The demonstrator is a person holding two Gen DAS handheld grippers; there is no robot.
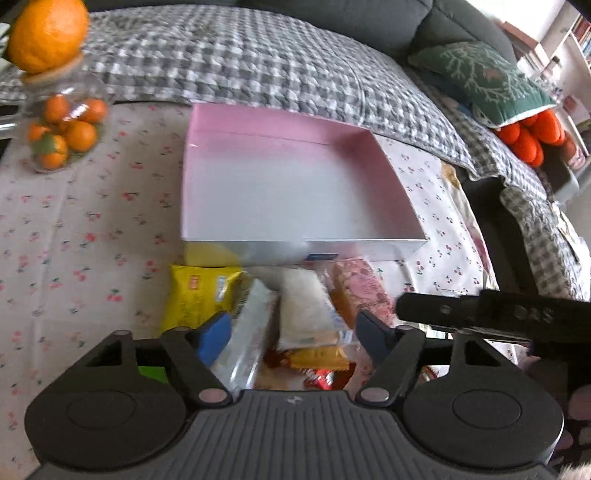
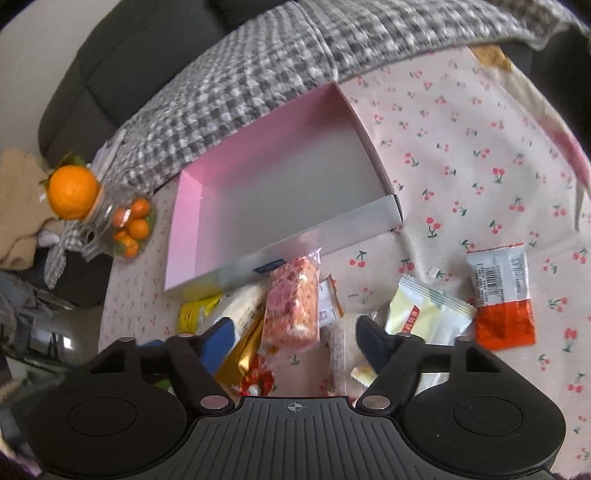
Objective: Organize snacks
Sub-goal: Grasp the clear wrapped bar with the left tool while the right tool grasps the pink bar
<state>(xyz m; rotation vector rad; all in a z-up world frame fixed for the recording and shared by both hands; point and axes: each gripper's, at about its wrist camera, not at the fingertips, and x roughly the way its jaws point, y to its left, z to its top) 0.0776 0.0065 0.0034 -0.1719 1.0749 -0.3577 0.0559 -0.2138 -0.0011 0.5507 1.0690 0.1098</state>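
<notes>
An empty pink-walled box (image 1: 295, 192) lies on the cherry-print cloth; it also shows in the right wrist view (image 2: 280, 192). A pile of snack packets lies at its near side: a yellow packet (image 1: 195, 295), a white packet (image 1: 303, 302) and a pink packet (image 1: 364, 291) (image 2: 291, 306). My left gripper (image 1: 291, 332) is open and hovers over the pile, holding nothing. My right gripper (image 2: 295, 332) is open above the pink packet, empty. A pale yellow packet (image 2: 424, 310) and a white-and-orange packet (image 2: 502, 295) lie to the right.
A glass jar of small oranges (image 1: 62, 129) with a big orange (image 1: 48, 33) on top stands at the left of the box. A checked blanket (image 1: 258, 66) covers the sofa behind. A green cushion (image 1: 487, 77) lies at the far right. The right gripper's black arm (image 1: 498, 310) crosses beside the pile.
</notes>
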